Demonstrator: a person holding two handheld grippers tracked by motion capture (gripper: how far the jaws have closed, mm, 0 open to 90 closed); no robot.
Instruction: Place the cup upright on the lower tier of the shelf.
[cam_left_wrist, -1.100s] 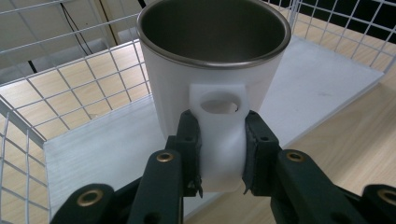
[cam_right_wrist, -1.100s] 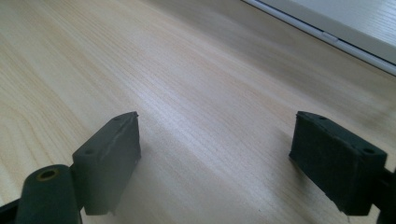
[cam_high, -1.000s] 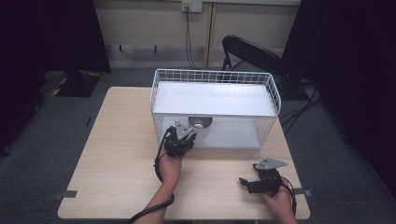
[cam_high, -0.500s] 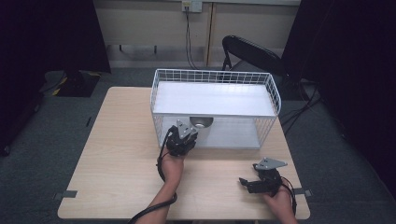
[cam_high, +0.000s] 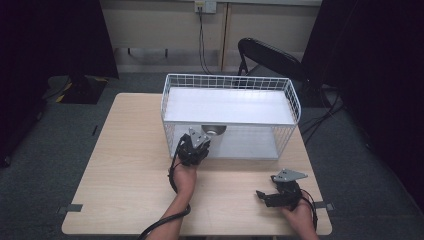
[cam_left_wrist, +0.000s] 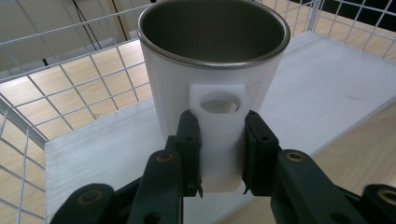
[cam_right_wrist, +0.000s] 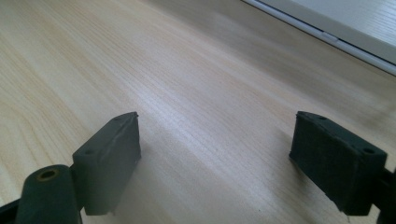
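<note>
A white mug (cam_left_wrist: 212, 70) with a steel inside stands upright on the white floor of a wire basket (cam_high: 295, 100). My left gripper (cam_left_wrist: 219, 154) is shut on the mug's white handle tab (cam_left_wrist: 218, 100), one black pad on each side. From above, the left gripper (cam_high: 199, 141) reaches into the basket's near side, and the mug (cam_high: 213, 130) shows just under the edge of a white shelf (cam_high: 230, 106). My right gripper (cam_high: 267, 196) rests low over the table at the near right. Its jaws stand open with nothing between them (cam_right_wrist: 224, 158).
The light wood table (cam_high: 125, 165) has bare room to the left and in front of the basket. The basket's wire walls (cam_left_wrist: 70, 88) stand close around the mug. A dark chair (cam_high: 270, 57) and cables lie on the floor beyond the table.
</note>
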